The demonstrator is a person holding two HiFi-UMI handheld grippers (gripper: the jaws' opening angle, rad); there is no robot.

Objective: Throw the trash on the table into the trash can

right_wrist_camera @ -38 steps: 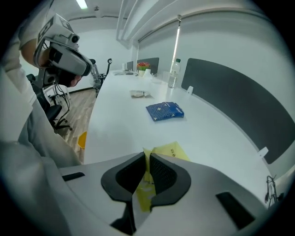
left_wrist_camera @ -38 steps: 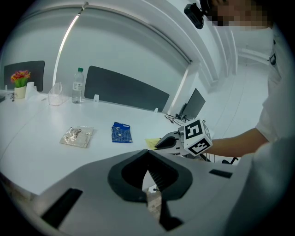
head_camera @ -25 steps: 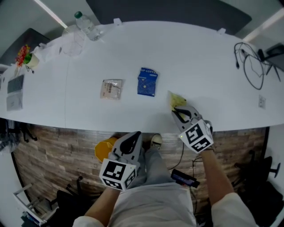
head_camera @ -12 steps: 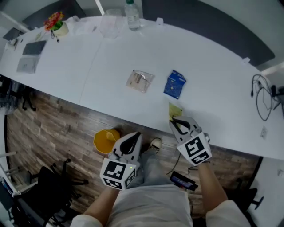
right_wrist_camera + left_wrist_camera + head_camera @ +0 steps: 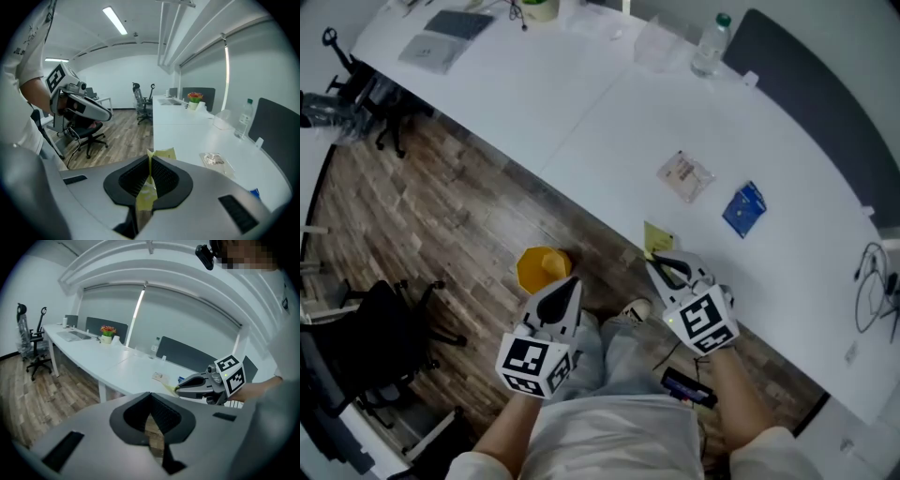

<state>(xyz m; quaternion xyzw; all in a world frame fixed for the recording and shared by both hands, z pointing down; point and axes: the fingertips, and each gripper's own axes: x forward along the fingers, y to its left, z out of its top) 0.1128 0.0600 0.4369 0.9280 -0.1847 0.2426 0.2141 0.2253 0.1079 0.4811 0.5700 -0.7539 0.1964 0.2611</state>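
We are pinching the yellow wrapper [image 5: 657, 238] in our right hand-held gripper [image 5: 656, 266] at the desk's [image 5: 609, 131] near edge; our left hand-held gripper [image 5: 571, 282], jaws together, is hovering over open floor [image 5: 431, 206] beside the bin [image 5: 542, 267].

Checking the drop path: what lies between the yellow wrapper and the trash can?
Only bare wood floor, in the head view, between yellow wrapper and trash can; left gripper sits just beside.

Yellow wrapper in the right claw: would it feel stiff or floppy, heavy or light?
Probably floppy: the yellow wrapper looks thin and creased where the right claw pinches it. Likely very light, since a narrow pinch alone carries it. Being flat, it shouldn't roll.
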